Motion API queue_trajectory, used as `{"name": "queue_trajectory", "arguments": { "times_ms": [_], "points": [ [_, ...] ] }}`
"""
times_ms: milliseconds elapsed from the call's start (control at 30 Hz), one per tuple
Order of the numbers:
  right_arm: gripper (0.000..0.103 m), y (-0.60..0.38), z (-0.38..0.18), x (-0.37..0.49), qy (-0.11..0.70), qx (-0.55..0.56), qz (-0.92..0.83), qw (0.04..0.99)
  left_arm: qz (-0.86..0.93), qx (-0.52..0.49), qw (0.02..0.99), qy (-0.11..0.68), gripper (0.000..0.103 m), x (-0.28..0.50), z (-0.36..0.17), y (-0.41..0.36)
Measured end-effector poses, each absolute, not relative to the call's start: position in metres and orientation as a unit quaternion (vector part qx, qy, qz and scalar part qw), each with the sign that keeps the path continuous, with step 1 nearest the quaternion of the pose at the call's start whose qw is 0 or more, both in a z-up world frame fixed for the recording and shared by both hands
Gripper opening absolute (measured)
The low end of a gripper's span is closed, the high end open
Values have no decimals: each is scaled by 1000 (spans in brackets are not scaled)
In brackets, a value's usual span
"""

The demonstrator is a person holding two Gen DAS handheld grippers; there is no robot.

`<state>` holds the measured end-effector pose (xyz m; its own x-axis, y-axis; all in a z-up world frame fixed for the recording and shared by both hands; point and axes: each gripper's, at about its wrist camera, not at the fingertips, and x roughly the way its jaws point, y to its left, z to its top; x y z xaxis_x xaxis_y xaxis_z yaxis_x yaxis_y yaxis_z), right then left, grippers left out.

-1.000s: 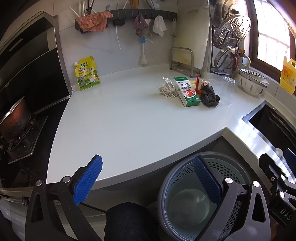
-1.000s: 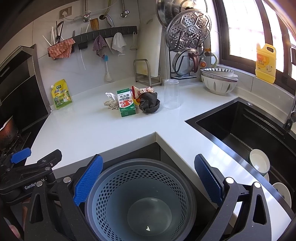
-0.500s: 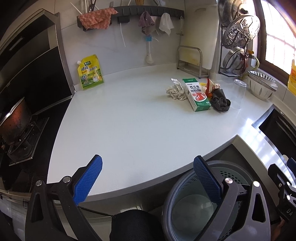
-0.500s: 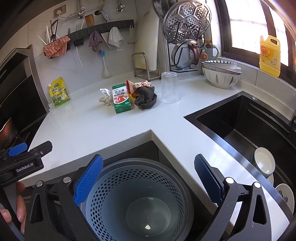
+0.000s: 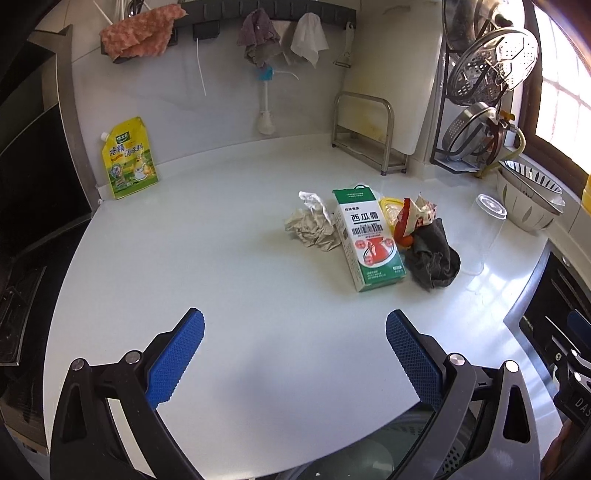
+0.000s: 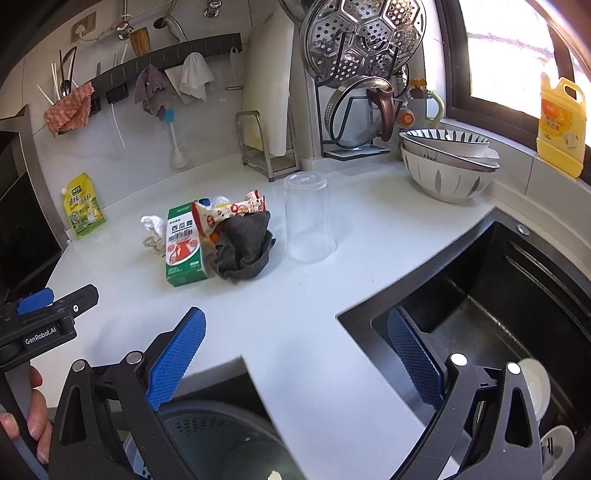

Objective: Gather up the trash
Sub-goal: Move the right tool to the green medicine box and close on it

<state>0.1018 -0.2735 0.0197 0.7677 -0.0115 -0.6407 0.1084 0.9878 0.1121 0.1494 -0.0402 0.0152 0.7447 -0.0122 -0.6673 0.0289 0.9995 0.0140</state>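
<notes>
You see: surface (image 5: 229,295) glossy smooth white | carton (image 5: 367,240) printed cardboard | tissue (image 5: 312,227) crumpled paper | cup (image 6: 308,218) clear plastic | steamer (image 6: 364,35) perforated metal

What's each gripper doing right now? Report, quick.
Left gripper: open, holding nothing, over the counter.
Right gripper: open, holding nothing.

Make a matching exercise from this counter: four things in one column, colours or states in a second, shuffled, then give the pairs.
Things:
1. carton
2. clear cup
3. crumpled tissue
4. dark cloth

Descriptions:
A. upside down, standing right of the pile
B. green and white, lying flat
C. bunched up, right of the carton
D. pale, left of the carton

Pairs: 1-B, 2-A, 3-D, 4-C
</notes>
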Motion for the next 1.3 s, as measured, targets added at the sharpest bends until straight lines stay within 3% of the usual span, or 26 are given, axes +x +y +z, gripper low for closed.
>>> {"name": "queue_trajectory", "arguments": {
  "times_ms": [433, 833, 867, 933, 967, 1000, 1300],
  "points": [
    [95, -305, -2, 215, 353, 65, -38, 932, -7, -3, 932, 363, 97, 214, -4, -67],
    [94, -306, -14, 255, 364, 43, -38, 930, -7, -7, 929, 369, 97, 228, -17, -80],
    [92, -306, -14, 256, 363, 45, -36, 930, -9, -8, 930, 368, 97, 228, -17, -82],
    [76, -307, -16, 257, 370, 49, -31, 927, -9, -6, 931, 364, 97, 228, -16, -85],
    [60, -307, -18, 259, 378, 50, -28, 924, -9, -4, 932, 361, 97, 227, -15, -87],
    [54, -307, -19, 259, 382, 50, -29, 923, -10, -3, 933, 360, 97, 226, -15, -90],
    [52, -319, -16, 244, 363, 80, -25, 928, -14, 4, 931, 364, 97, 226, -19, -101]
  ]
}}
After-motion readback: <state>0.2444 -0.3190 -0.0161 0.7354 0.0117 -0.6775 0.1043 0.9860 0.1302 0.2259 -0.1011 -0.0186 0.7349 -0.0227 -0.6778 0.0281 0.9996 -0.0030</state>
